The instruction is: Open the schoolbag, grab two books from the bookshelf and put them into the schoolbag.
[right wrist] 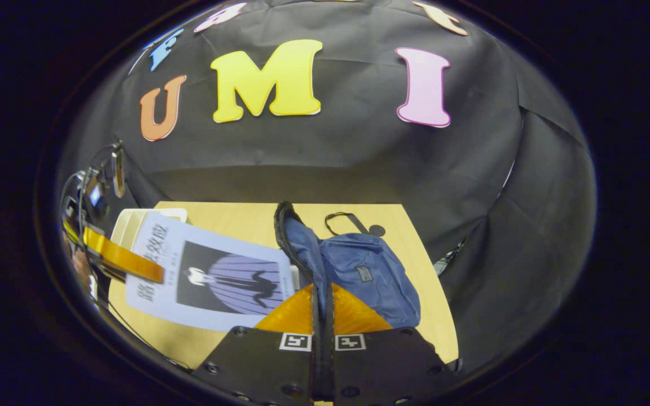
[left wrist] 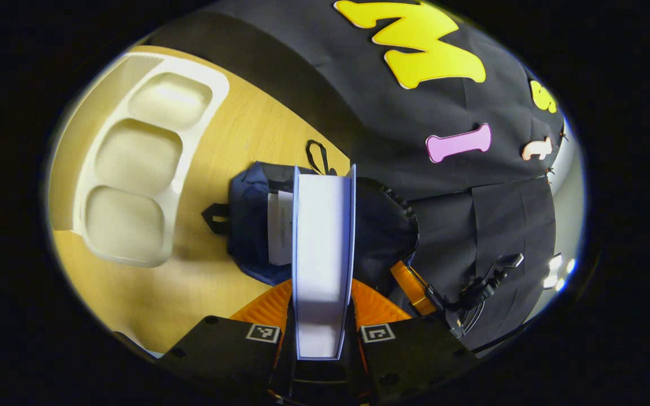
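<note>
A pale lavender-covered paperback book [left wrist: 323, 248] is pinched between the two fingers of the left tool [left wrist: 323, 316], its white page block being seen edge-on in the left gripper view and its far end being held over the mouth of the dark blue fabric schoolbag [left wrist: 251, 225]. A second white-paged book [left wrist: 280, 228] is seen already lodged inside the bag's opening, just beside the held one. The schoolbag is laid on the light wooden desk [left wrist: 189, 282], with a cream moulded plastic tray of three hollow compartments [left wrist: 133, 169] well apart on the desk. In the right gripper view the same held book [right wrist: 212, 279] is shown by its cover, a dark figure on a purple striped field, with one finger of the left tool [right wrist: 122, 258] lying across its corner. The right tool [right wrist: 321, 304] is pressed together on the black-piped rim of the schoolbag [right wrist: 359, 270], by which the opening is held up off the desk [right wrist: 235, 217]; whether both fingers truly bear on the fabric is suggested by the thin rim running between them.
</note>
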The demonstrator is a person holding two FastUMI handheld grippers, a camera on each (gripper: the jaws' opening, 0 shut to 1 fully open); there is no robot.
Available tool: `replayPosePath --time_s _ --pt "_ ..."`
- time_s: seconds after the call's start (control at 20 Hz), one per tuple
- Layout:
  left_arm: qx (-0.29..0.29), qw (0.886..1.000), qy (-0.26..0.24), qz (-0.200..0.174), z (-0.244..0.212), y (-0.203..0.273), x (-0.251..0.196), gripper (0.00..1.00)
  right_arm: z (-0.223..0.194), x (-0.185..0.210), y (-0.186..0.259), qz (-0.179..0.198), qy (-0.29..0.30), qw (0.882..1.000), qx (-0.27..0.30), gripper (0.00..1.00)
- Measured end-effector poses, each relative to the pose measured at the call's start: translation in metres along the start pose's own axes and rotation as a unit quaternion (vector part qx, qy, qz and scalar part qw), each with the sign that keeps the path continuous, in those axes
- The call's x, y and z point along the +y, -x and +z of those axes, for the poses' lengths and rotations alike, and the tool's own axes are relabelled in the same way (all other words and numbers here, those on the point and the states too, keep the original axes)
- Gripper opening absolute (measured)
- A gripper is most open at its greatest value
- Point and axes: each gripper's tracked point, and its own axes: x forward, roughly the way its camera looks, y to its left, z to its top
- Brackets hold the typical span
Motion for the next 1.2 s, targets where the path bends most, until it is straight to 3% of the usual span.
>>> replayPosePath --time_s 0.2,0.65,0.95,1.05,1.1,1.15,1.2 --pt "0.0 1.0 0.015 -0.009 0.001 -0.052 0.018 0.38 0.006 0.007 0.001 0.005 -0.003 1.0 -0.004 0.0" --pt "0.016 0.997 0.018 -0.067 0.003 -0.135 0.013 0.38 0.021 0.031 0.006 0.03 0.006 1.0 -0.004 0.0" --pt "0.023 0.992 0.047 -0.114 0.006 -0.181 0.012 0.38 0.022 0.045 0.001 0.041 0.026 0.999 0.005 0.01" --pt "0.029 0.991 0.051 -0.12 0.006 -0.192 0.015 0.38 0.021 0.047 -0.001 0.043 0.03 0.999 0.009 0.01" --pt "0.033 0.991 0.054 -0.121 0.005 -0.197 0.016 0.45 0.022 0.048 -0.001 0.044 0.032 0.998 0.01 0.0" --pt "0.037 0.991 0.056 -0.118 0.005 -0.201 0.018 0.39 0.022 0.049 -0.002 0.045 0.034 0.998 0.011 0.0" --pt "0.041 0.992 0.055 -0.104 0.005 -0.204 0.023 0.47 0.022 0.05 -0.003 0.045 0.036 0.998 0.013 0.0"
